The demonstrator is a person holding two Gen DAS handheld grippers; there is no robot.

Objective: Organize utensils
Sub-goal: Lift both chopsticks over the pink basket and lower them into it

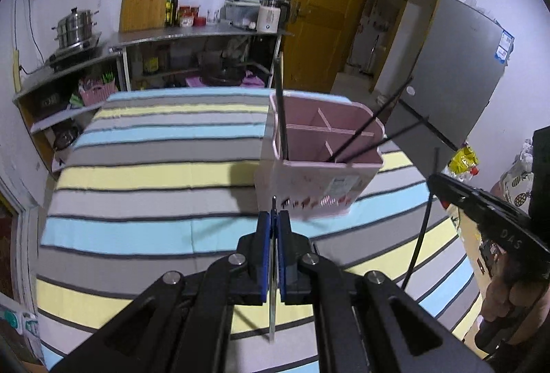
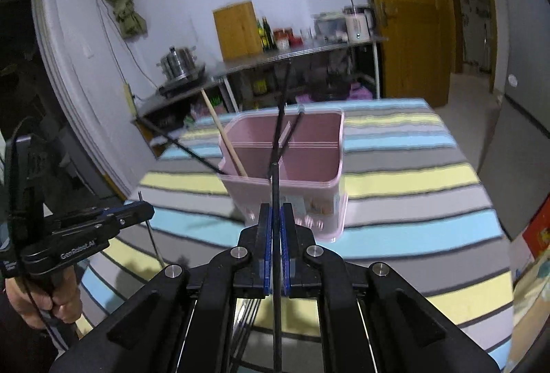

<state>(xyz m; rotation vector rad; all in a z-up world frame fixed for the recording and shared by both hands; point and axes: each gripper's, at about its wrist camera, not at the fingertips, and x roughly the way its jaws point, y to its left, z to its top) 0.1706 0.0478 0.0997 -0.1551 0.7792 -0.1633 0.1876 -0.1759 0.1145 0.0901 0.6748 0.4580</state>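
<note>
Nearest to me, my left gripper (image 1: 274,218) is clamped on a thin metal utensil (image 1: 272,311), which runs between the blue pads and hangs below them; only a short tip pokes out above the jaws. My right gripper (image 2: 276,218) is likewise pinched shut on a slim black chopstick (image 2: 275,187), standing almost upright, with most of its length hanging below the grip.

Both pieces look light and stiff, so weight is no worry; slipperiness is. They are narrow and smooth, and I judge they could pivot or slide between flat pads if I tilt too fast. Holding nearer the middle of each shaft would steady them better than holding close to an end, and the metal one seems the more likely to slip.

Just beyond the jaws, on the striped tablecloth (image 1: 144,173), stands the pink divided holder (image 1: 323,166). Dark chopsticks (image 1: 374,135) already lean in its compartments, and a pale wooden stick (image 2: 223,139) leans at one corner. It looks like thin plastic, and I judge a hard knock could shift it.
</note>
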